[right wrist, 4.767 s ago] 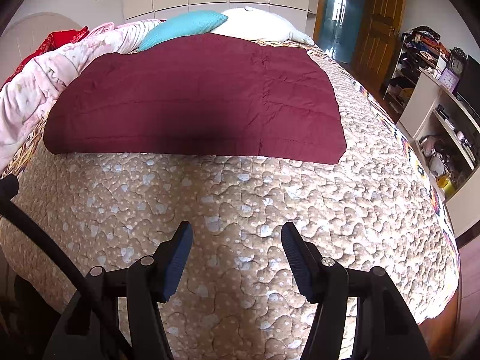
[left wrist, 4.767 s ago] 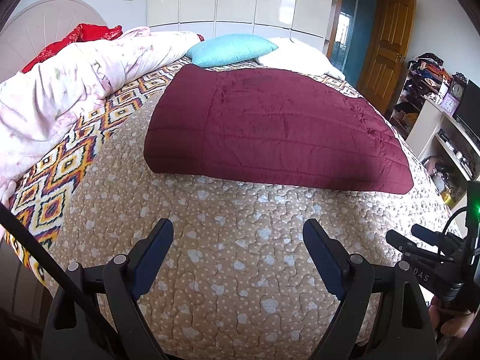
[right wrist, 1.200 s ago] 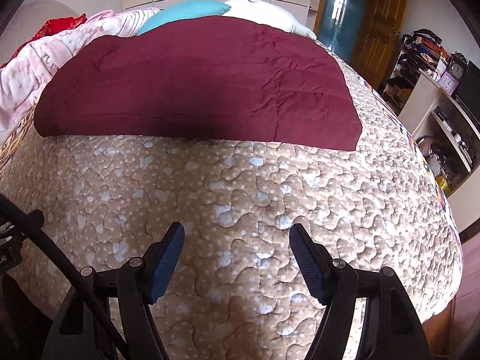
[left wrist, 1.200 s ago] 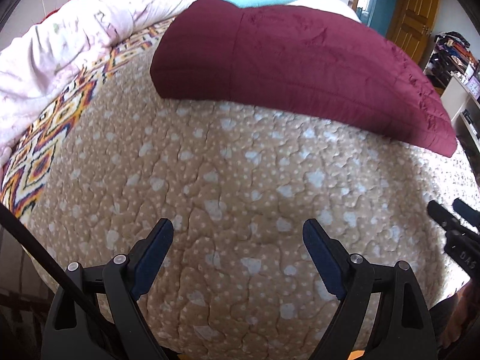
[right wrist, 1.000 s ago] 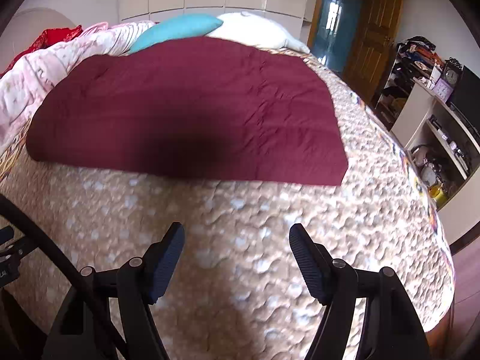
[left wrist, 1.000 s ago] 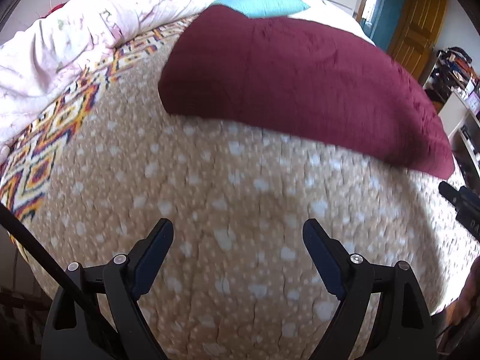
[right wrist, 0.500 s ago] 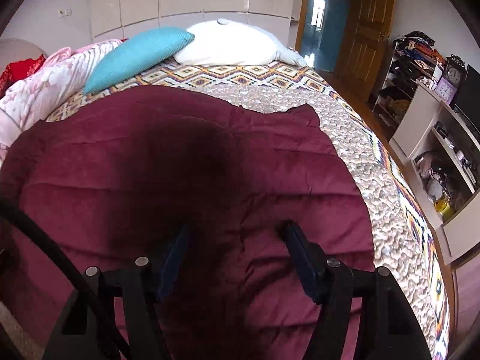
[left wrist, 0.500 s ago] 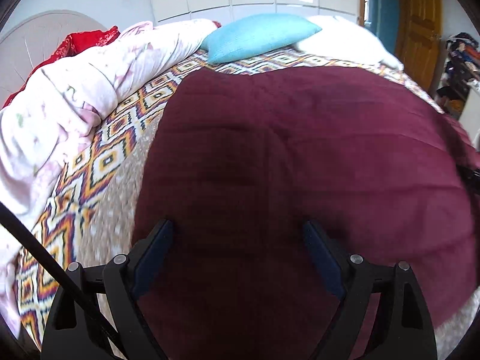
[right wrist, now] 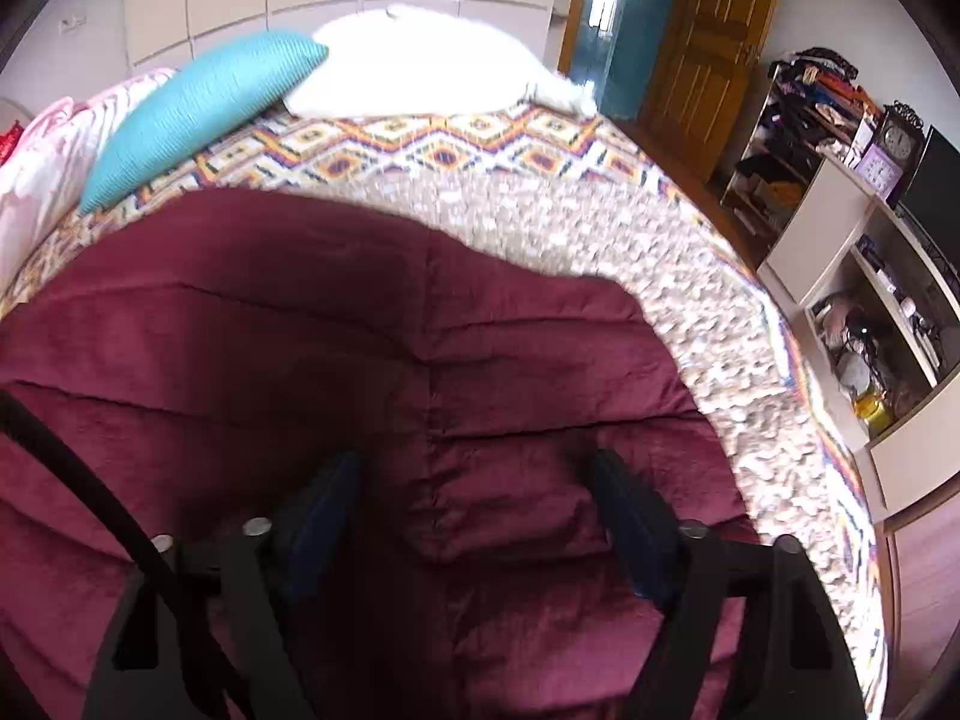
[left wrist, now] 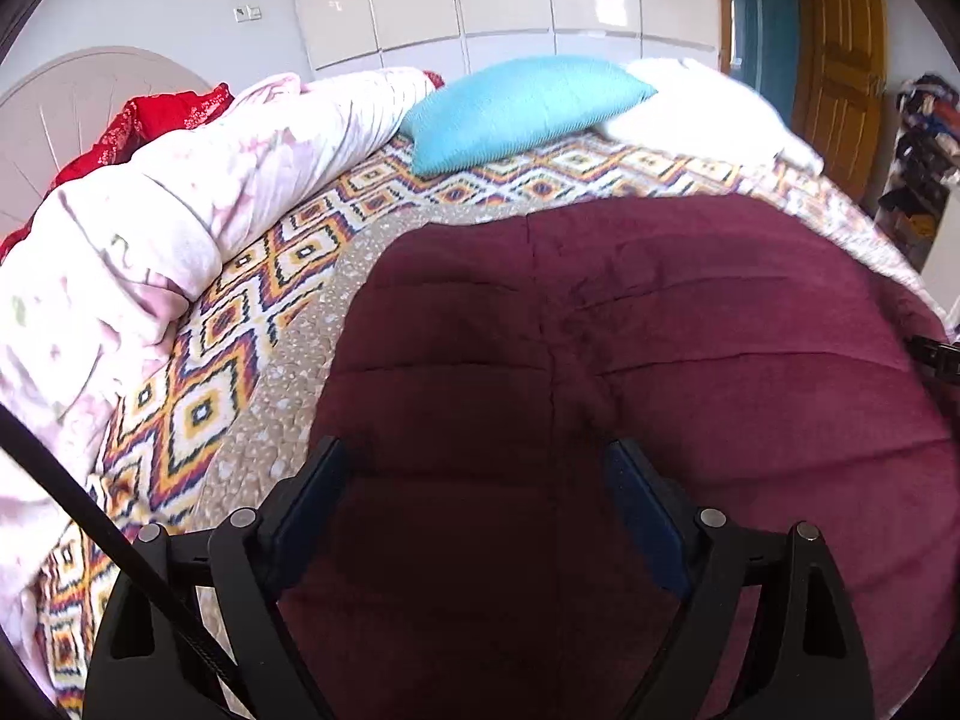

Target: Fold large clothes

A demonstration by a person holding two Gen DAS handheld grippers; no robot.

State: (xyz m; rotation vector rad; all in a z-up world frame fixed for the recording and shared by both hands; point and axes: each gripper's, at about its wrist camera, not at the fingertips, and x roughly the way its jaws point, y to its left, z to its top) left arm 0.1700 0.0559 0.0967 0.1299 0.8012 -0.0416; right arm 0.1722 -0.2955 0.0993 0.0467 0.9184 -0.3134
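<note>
Maroon quilted blanket (left wrist: 690, 360) lies flat on the bed (left wrist: 288, 348), already folded at least once judging by its doubled near edge, with the teal pillow (left wrist: 516, 108) and white pillow (right wrist: 420, 66) beyond its far edge and the pink duvet (left wrist: 138, 228) off its left side.

Left gripper (left wrist: 480, 510) hangs over the blanket near its left edge, jaws spread wide, nothing between them. Right gripper (right wrist: 474, 510) hangs over the blanket toward its right side; its jaws have just been opening a little and are released, no cloth pinched between them. Whether either gripper's tips touch the fabric I cannot tell.

Risks from here, as judgement:
- Blanket is thick and padded; a pinch on the flat middle would likely grab only the top layer, so the fold drags apart instead of lifting as one.
- Both grippers sit well inside the blanket, not at corners; closing here would bunch a ridge along the centre seam rather than give a clean edge.
- If one gripper closes higher or later than the other, the next fold comes out skewed.
- Plush surface may slip from the pads once weight hangs on them.
- The black cable (left wrist: 90, 516) beside the left gripper could snag on the cloth during a sweep.
</note>
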